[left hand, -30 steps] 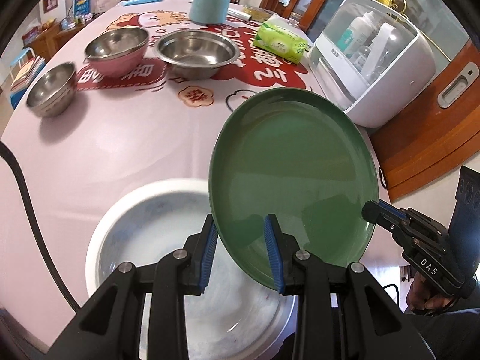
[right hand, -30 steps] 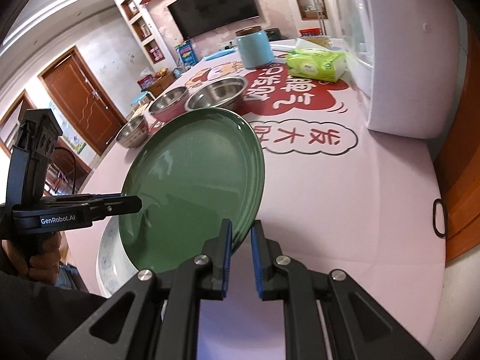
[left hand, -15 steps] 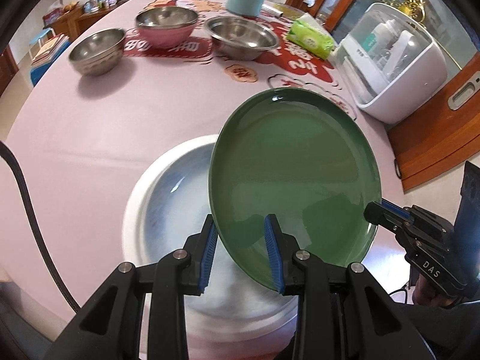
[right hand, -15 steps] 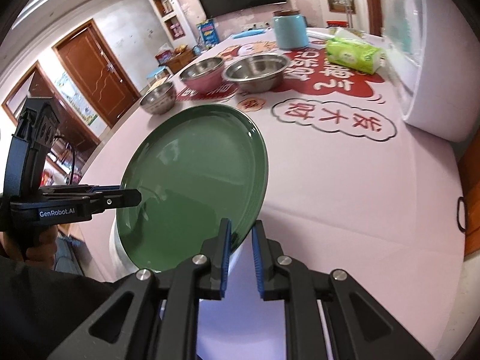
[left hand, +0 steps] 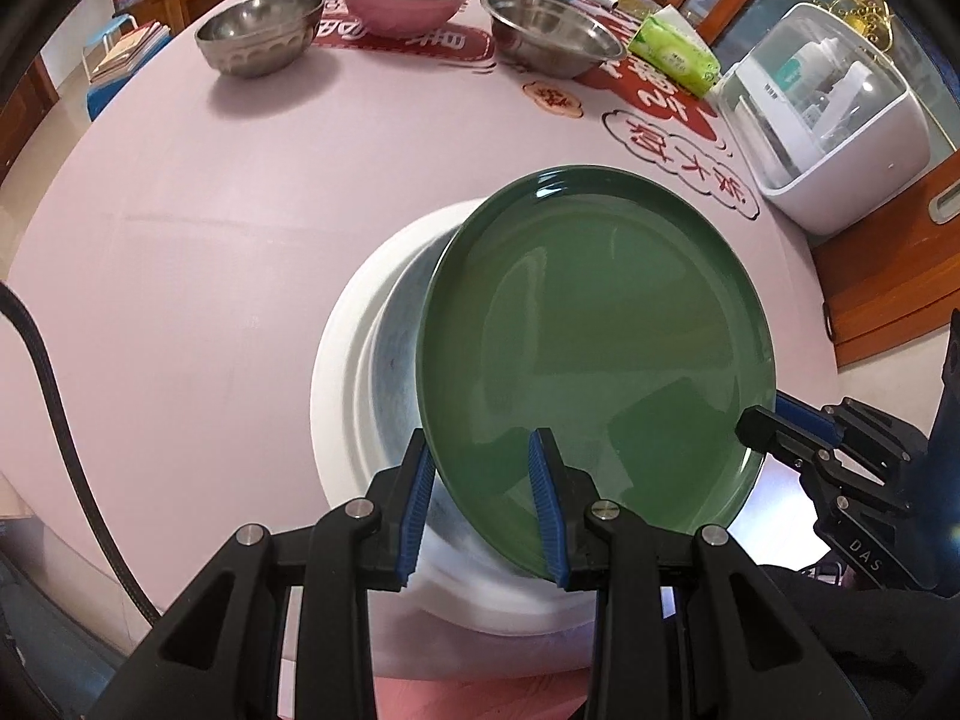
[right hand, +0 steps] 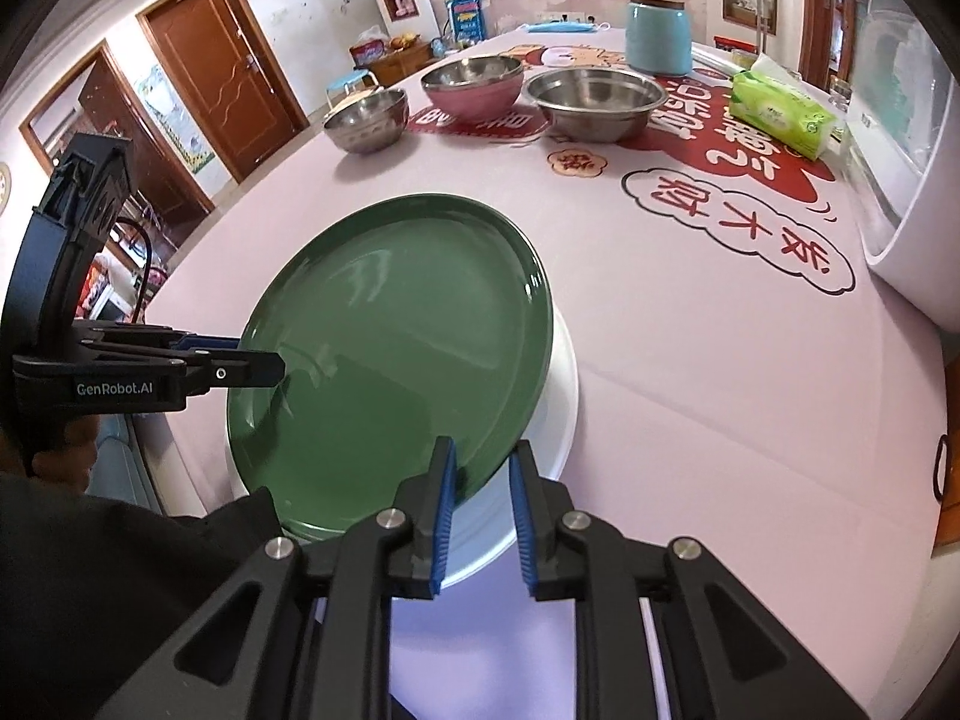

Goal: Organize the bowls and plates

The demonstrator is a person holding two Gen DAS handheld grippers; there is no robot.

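Green plate [left hand: 594, 330] now over white plate [left hand: 342, 396]; left hand-held gripper [left hand: 483, 510] pinching it, right hand-held gripper [right hand: 480, 516] opening.

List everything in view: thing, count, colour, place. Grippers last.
green plate: 1, dark green, tilted above the white plate
white plate: 1, white, on the table's near edge
metal bowls: 3, two bare steel, one pink outside, far side
tablecloth: 1, pink with red print
canister: 1, light blue, behind the bowls
tissue pack: 1, green, far right
appliance: 1, white with clear lid, right edge
left gripper: black, blue pads, jaws astride the green plate's rim
right gripper: same, jaws opening, rim between them
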